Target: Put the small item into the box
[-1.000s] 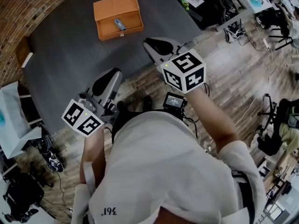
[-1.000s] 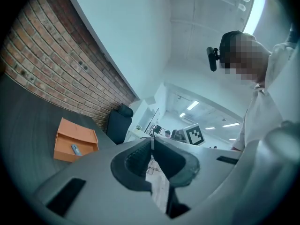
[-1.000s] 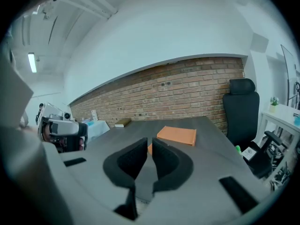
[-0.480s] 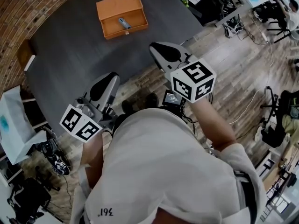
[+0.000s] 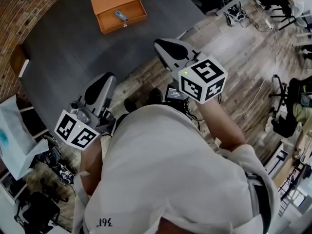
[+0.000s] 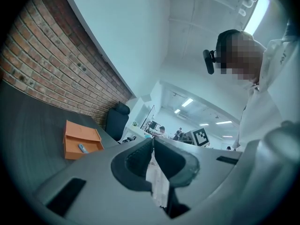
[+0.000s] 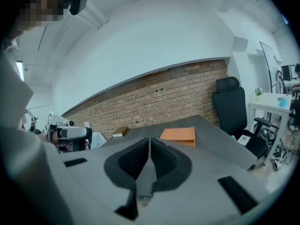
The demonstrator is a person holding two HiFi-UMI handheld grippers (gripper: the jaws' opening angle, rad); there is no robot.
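Note:
An orange box stands open on the dark grey table, with a small grey item lying inside it. Both grippers are held near the person's body, well short of the box. My left gripper hovers over the table's near edge. Its jaws meet at the tips, shut and empty. Past them the box and the item show at the left. My right gripper is over the wooden floor; its jaws have just been closing with nothing between them and now stand shut. The box lies beyond them.
A brick wall runs behind the table. A black office chair stands at the table's far end. A white bin sits left of the person. Cables and equipment lie on the wooden floor at the right.
Both grippers have shifted slightly: the left marker cube slid toward the lower left, the right one to the right. The box, with the item in it, has not moved on the table.

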